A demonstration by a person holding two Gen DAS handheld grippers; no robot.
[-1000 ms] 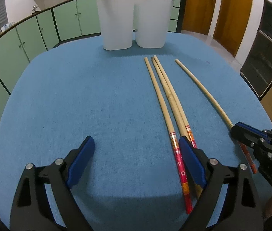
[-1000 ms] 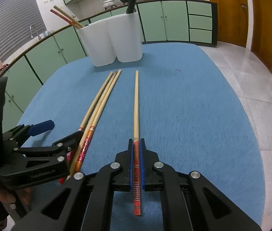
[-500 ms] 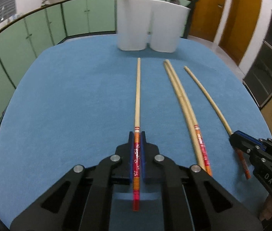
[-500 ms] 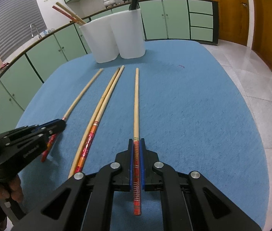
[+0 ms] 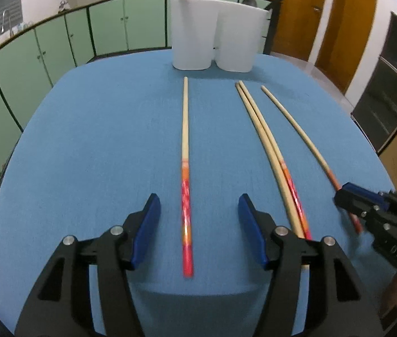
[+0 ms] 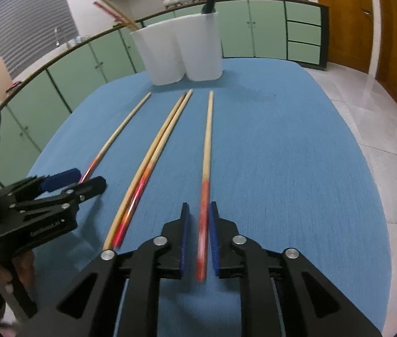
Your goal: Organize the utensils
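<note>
Several long wooden chopsticks with red patterned ends lie on the blue table (image 5: 86, 146). In the left wrist view one chopstick (image 5: 185, 151) lies between the wide-open fingers of my left gripper (image 5: 198, 229). A pair (image 5: 266, 140) lies to its right, then a single one (image 5: 296, 129) reaching my right gripper (image 5: 358, 199). In the right wrist view my right gripper (image 6: 199, 236) is slightly open around the red end of that chopstick (image 6: 207, 151), which lies loose on the table. The white two-part utensil holder (image 5: 215, 31) stands at the far edge with utensils in it.
Green kitchen cabinets (image 5: 58, 39) run behind the table. Wooden doors (image 5: 324, 19) stand at the right. The holder also shows in the right wrist view (image 6: 181, 47), with chopsticks in its left cup and dark utensils in its right. My left gripper (image 6: 66, 185) shows at left.
Both grippers were shut on their chopsticks half a second ago. Now the left jaws are wide open and the right jaws slightly open, and both chopsticks lie free on the table.
</note>
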